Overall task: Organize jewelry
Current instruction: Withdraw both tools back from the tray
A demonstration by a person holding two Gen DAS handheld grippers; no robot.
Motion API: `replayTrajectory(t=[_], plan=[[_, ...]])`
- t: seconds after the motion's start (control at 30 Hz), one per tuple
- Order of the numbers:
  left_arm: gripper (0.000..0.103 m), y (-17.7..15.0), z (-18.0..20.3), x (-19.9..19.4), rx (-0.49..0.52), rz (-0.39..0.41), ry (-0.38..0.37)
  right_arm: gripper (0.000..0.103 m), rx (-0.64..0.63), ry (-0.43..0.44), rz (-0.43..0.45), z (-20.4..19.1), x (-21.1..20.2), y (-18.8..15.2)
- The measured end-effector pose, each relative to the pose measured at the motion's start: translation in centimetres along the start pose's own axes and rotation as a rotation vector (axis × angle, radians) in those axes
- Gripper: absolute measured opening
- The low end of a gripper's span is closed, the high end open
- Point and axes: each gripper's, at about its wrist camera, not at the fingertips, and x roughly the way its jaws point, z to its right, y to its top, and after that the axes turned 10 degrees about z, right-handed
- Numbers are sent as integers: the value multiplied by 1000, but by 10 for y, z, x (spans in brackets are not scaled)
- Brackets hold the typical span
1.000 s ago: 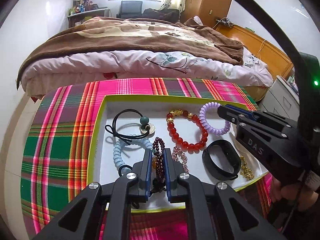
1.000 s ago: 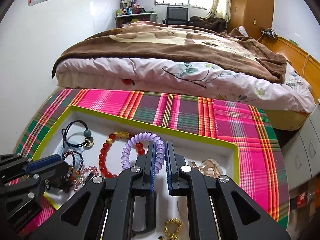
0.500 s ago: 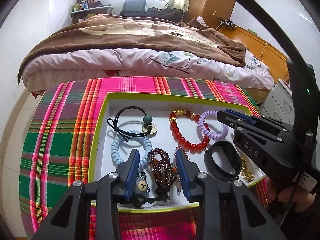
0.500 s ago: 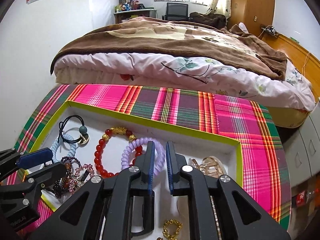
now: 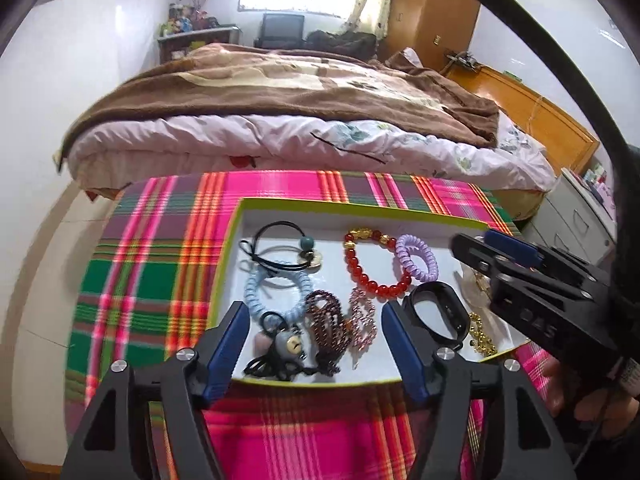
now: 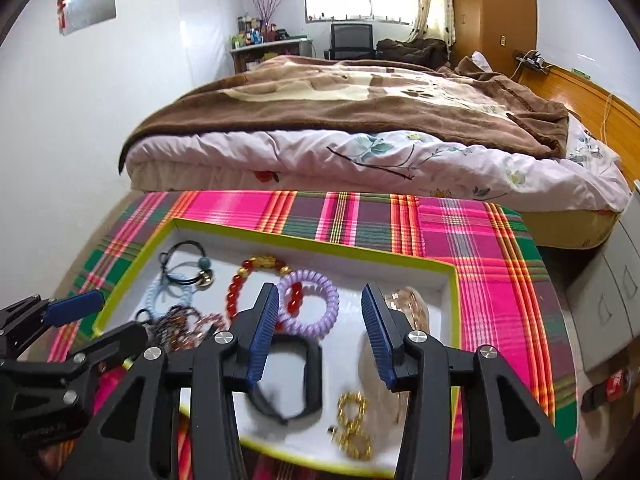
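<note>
A white tray with a green rim (image 5: 240,216) (image 6: 176,224) lies on a plaid cloth and holds jewelry: a red bead bracelet (image 5: 360,276) (image 6: 234,292), a purple coil band (image 5: 416,258) (image 6: 320,320), a light blue coil band (image 5: 256,296), a dark maroon bead bracelet (image 5: 326,324), a black band (image 5: 440,312) (image 6: 308,376) and a gold chain (image 5: 482,338) (image 6: 352,424). My left gripper (image 5: 314,312) is open and empty above the tray's near edge. My right gripper (image 6: 320,296) is open and empty over the tray's right part.
A bed with a brown blanket (image 5: 280,92) stands right behind the plaid table (image 5: 152,264). White drawers (image 5: 572,216) stand at the right. A black hair tie with a teal bead (image 5: 308,242) and a tie with a grey charm (image 5: 288,346) also lie in the tray.
Both grippers opened; the left let go of the dark maroon bead bracelet, which now lies in the tray. Both pulled back toward the tray's near side.
</note>
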Motion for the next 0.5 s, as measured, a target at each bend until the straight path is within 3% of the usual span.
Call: replayTrajectory(t=[0.07, 0.5], plan=[[77, -3, -1, -10, -7, 16, 27, 44, 11, 4, 14, 0, -12, -4], [78, -35, 13, -52, 27, 40, 122, 45, 52, 3, 34, -2, -63, -40]])
